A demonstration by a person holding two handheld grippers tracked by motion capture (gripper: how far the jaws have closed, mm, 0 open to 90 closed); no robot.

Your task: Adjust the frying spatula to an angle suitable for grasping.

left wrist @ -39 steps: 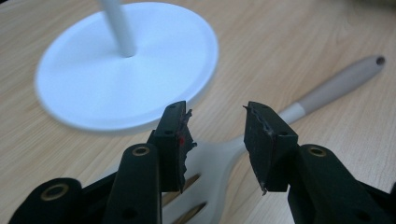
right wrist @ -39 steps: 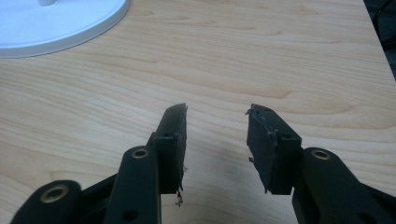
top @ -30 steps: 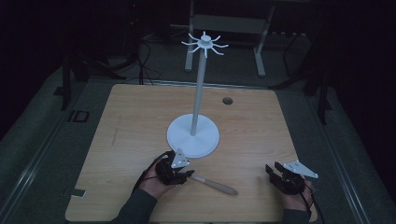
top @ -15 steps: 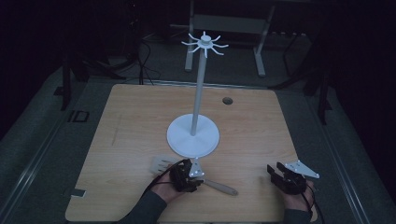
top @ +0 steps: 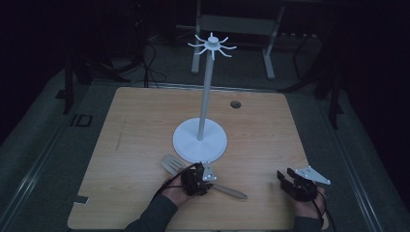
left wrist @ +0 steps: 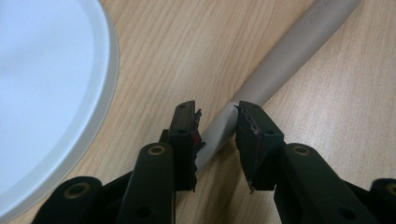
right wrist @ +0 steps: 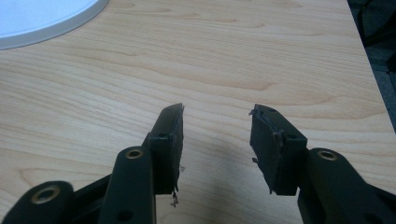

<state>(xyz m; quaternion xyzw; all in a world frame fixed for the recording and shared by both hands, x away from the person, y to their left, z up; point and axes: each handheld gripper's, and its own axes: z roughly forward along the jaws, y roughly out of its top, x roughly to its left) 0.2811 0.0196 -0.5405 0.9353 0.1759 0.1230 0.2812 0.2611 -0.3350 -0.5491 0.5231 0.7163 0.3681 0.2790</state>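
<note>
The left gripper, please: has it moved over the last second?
Yes. The left gripper has shifted right along the table's near edge, to below the white stand base, over the spatula.

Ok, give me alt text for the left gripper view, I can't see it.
The left gripper straddles the grey handle of a spatula lying on the light wooden table, jaws open and not yet clamped. The white round stand base sits at left.

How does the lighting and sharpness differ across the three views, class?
High view: dim and soft, the surroundings nearly black, the white stand the brightest thing. Left gripper view: bright, wood grain sharp, spatula handle clear, the jaws' lower parts softer. Right gripper view: evenly lit table, faint shadows beneath the jaws.
</note>
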